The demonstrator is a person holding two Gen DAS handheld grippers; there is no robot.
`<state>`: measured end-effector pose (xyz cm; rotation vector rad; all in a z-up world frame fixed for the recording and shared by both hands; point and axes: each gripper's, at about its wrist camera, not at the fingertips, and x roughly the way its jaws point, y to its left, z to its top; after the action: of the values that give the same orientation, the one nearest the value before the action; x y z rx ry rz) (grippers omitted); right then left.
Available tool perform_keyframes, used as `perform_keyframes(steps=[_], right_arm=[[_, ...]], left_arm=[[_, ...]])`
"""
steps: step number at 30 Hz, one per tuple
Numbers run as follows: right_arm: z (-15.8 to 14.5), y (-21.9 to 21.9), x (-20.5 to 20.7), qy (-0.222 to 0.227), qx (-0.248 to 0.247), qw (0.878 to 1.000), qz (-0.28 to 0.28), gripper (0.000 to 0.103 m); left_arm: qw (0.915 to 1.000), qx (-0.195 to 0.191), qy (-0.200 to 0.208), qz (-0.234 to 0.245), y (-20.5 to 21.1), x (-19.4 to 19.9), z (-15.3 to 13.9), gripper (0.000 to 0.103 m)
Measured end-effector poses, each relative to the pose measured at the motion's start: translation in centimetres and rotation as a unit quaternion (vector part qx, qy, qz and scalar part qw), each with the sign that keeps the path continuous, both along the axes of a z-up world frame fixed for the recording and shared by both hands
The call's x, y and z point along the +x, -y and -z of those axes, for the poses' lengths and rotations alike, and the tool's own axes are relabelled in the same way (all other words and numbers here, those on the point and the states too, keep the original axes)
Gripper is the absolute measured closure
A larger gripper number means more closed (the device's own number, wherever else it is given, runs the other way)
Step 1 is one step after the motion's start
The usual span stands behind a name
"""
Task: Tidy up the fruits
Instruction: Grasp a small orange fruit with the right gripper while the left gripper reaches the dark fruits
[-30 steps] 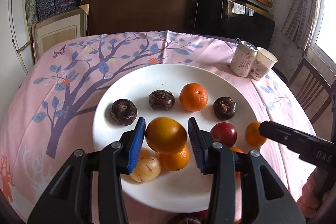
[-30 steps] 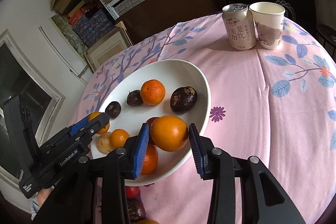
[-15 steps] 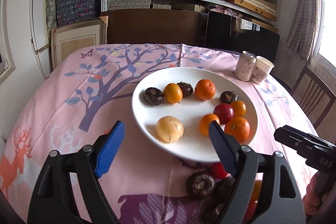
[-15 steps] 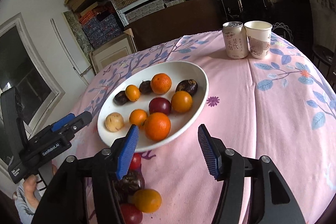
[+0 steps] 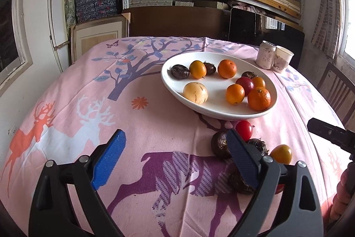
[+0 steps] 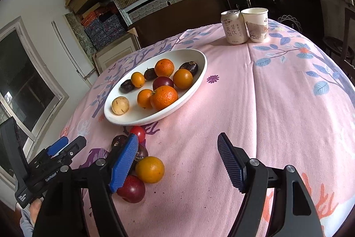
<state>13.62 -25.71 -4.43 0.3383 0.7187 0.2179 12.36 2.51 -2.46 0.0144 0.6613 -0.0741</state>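
Claws both hang released now, pulled back: my left claw (image 5: pixel 175 161) and right claw (image 6: pixel 178 163) dropped their oranges onto the plate (image 6: pixel 200 79). Loose fruit (image 6: pixel 149 169) waits on the surface (image 6: pixel 266 103).

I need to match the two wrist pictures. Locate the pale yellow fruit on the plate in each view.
Left wrist: pale yellow fruit sits at the white plate's near left, centre of frame.
Right wrist: pale yellow fruit is at the plate's lower left end, left of centre.
Shared landmark: drink can beside the paper cup.
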Motion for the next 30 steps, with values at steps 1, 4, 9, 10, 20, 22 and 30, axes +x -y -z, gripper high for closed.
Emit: perform_keyframes(steps=[1, 4, 9, 10, 20, 22, 30], right_arm=[[0.0, -0.2, 0.0, 0.001, -0.004, 1.0, -0.003, 0.028], [0.1, -0.7, 0.0, 0.0, -0.014, 1.0, -0.01, 0.028], [0.3, -1.4, 0.0, -0.003, -0.026, 0.999, -0.021, 0.028], [0.3, -1.5, 0.0, -0.003, -0.029, 0.999, -0.023, 0.028], [0.5, -2.2, -0.1, -0.007, -0.04, 0.999, -0.032, 0.028], [0.5, -2.2, -0.1, -0.007, -0.041, 0.999, -0.033, 0.028], [0.6, -2.4, -0.1, -0.009, -0.044, 0.998, -0.037, 0.028]], left_arm=[[1.0, 0.002, 0.001, -0.001, 0.0, -0.1, 0.0, 0.013], [1.0, 0.008, 0.002, -0.004, 0.0, -0.1, -0.1, 0.013], [0.9999, 0.012, 0.009, -0.007, 0.1, -0.2, -0.2, 0.012], [0.9998, 0.014, 0.011, -0.008, 0.1, -0.2, -0.3, 0.012], [0.9997, 0.02, 0.014, -0.01, 0.0, -0.2, -0.3, 0.01], [0.9996, 0.022, 0.013, -0.01, 0.1, -0.2, -0.3, 0.01], [0.9997, 0.023, 0.009, -0.007, 0.0, 0.0, -0.1, 0.01]])
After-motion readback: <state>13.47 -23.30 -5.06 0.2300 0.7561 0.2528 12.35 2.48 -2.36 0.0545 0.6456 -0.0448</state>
